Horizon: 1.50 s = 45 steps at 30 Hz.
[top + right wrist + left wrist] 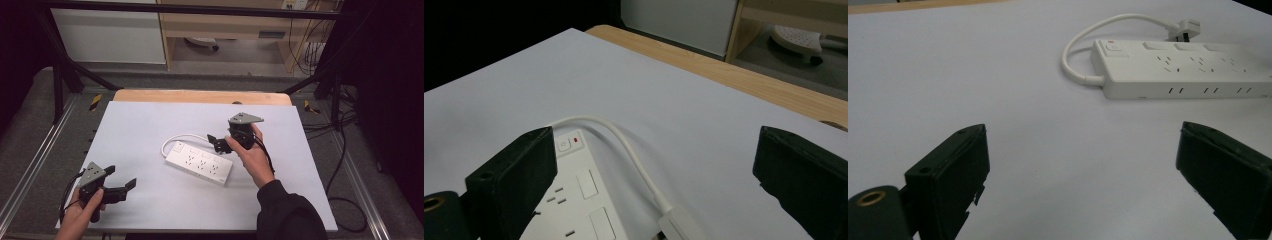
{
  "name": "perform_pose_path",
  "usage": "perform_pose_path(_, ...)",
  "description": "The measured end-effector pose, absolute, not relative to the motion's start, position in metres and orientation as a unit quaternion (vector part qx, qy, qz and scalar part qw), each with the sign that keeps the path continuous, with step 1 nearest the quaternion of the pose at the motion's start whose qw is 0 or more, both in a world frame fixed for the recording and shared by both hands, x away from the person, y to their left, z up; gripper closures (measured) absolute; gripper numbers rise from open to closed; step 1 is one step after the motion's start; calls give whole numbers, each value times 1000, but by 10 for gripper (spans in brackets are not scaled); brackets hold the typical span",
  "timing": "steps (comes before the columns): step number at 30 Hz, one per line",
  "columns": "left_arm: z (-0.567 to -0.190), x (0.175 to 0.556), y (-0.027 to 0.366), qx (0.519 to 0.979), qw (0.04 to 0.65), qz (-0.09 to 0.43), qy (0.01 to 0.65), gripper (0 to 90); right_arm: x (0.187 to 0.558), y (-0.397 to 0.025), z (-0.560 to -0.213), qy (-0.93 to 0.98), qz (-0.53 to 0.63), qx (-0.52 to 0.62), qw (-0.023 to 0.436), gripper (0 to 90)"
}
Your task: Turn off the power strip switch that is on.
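Note:
A white power strip (199,163) lies in the middle of the white sheet, its sockets facing up. Its white cable (175,140) loops from the left end round the back to a white plug (681,222). My right gripper (218,143) hovers open just behind the strip's right half, and the plug lies below and between its jaws in the right gripper view. My left gripper (121,176) stands open near the front left of the sheet, well apart from the strip, with nothing between its jaws. From there the power strip (1188,70) and the plug (1188,30) lie ahead to the right.
The white sheet (150,120) covers a wooden table whose far edge (200,96) shows at the back. Black frame bars and cables (345,150) run along the right side. A wooden shelf unit (225,25) stands beyond the table.

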<state>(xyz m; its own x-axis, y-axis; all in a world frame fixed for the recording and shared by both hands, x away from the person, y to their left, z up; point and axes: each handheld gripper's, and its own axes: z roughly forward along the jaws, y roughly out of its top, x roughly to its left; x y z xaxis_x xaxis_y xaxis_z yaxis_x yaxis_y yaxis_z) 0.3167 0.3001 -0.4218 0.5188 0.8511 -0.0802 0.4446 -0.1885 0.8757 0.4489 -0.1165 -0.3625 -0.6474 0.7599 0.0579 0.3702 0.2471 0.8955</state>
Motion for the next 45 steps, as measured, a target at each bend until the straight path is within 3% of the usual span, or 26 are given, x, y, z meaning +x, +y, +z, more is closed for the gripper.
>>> perform_pose_path(25, -421, 316, 301, 736, 464, 221, 440, 69, 419, -187, -363, 719, 509, 403, 249, 54)
perform_pose_path(45, -421, 315, 305, 734, 463, 223, 444, 69, 386, -257, -394, 682, 502, 453, 279, 48)
